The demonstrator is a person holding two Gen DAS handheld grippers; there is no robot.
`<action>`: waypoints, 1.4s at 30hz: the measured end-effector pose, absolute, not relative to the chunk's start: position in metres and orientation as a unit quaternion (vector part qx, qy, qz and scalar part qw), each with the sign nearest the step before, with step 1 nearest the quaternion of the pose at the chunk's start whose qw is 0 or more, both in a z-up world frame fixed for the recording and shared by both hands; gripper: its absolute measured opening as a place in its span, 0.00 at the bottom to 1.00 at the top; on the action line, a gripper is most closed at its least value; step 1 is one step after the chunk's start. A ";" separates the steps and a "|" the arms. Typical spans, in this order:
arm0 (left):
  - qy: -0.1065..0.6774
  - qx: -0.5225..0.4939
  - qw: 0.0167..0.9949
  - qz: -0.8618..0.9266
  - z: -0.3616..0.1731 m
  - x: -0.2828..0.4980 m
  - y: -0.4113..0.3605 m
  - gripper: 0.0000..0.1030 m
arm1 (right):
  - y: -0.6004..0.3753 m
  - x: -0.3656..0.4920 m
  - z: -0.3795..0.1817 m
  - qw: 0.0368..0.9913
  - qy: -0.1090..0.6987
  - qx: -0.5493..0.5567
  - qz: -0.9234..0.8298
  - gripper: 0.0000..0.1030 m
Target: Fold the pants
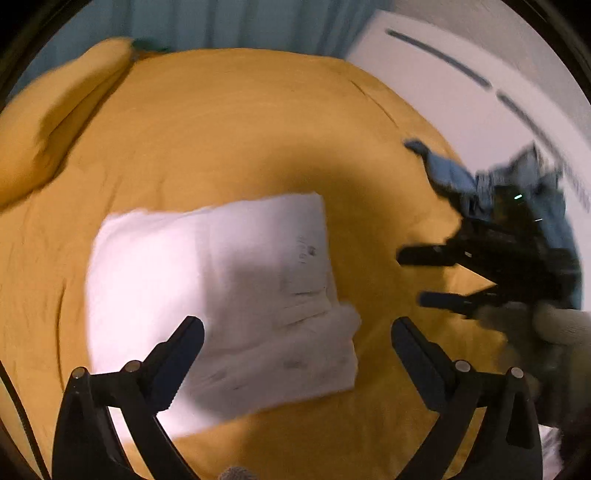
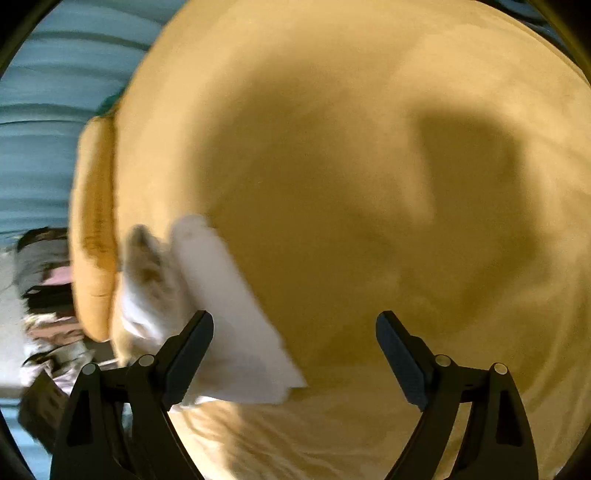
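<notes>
The left gripper (image 1: 297, 341), jaws spread and empty, hangs right over the folded white cloth pants (image 1: 218, 291), whose long side runs across its fingers. The right gripper (image 2: 294, 338), also agape, is farther away with the pants to its left. Beyond lie the mustard-yellow bedspread (image 1: 229, 125), crumpled blue denim (image 1: 454, 173) and teal curtain (image 1: 236, 22).

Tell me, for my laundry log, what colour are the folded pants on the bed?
White; the folded pants show best in the left wrist view.
</notes>
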State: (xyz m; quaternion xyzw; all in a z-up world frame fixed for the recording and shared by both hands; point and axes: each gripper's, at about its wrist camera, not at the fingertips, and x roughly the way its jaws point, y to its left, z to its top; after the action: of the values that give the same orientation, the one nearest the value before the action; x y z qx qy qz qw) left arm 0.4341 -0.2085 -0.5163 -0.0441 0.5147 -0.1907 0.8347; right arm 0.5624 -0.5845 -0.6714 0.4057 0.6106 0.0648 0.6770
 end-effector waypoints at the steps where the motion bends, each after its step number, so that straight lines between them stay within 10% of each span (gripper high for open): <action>1: 0.517 -0.060 0.836 -0.174 -0.512 0.435 -0.193 1.00 | -0.577 0.570 -0.670 0.675 0.608 0.410 0.086 0.89; 12: 0.557 -0.134 0.818 0.054 -0.563 0.453 -0.039 1.00 | -0.461 0.627 -0.695 0.644 0.658 0.344 0.186 0.87; 13: 0.557 -0.138 0.818 0.049 -0.566 0.455 -0.040 1.00 | -0.454 0.625 -0.692 0.660 0.658 0.315 0.180 0.81; 15: 0.570 -0.112 0.814 0.025 -0.577 0.458 -0.054 1.00 | -0.441 0.622 -0.681 0.690 0.652 0.263 0.172 0.28; 24: 0.626 -0.092 0.772 -0.049 -0.627 0.441 -0.099 1.00 | -0.482 0.607 -0.631 0.738 0.623 0.227 0.126 0.12; 31: 0.610 -0.132 0.778 -0.066 -0.584 0.467 -0.097 1.00 | -0.498 0.626 -0.711 0.701 0.666 0.234 0.096 0.19; 36: 0.596 -0.221 0.768 -0.073 -0.585 0.570 -0.067 1.00 | -0.520 0.626 -0.715 0.655 0.679 0.315 0.103 0.62; 41: 0.643 -0.217 0.724 -0.127 -0.627 0.645 -0.093 0.99 | -0.530 0.602 -0.709 0.624 0.668 0.387 0.118 0.70; 42: 0.643 -0.210 0.722 -0.143 -0.629 0.646 -0.101 0.86 | -0.529 0.594 -0.712 0.614 0.672 0.396 0.120 0.72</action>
State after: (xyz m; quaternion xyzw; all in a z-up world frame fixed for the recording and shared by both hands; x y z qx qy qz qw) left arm 0.6464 -0.1007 -0.6286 -0.2100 0.6430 -0.1431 0.7225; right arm 0.5944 -0.5286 -0.7116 0.3963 0.6717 0.1197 0.6143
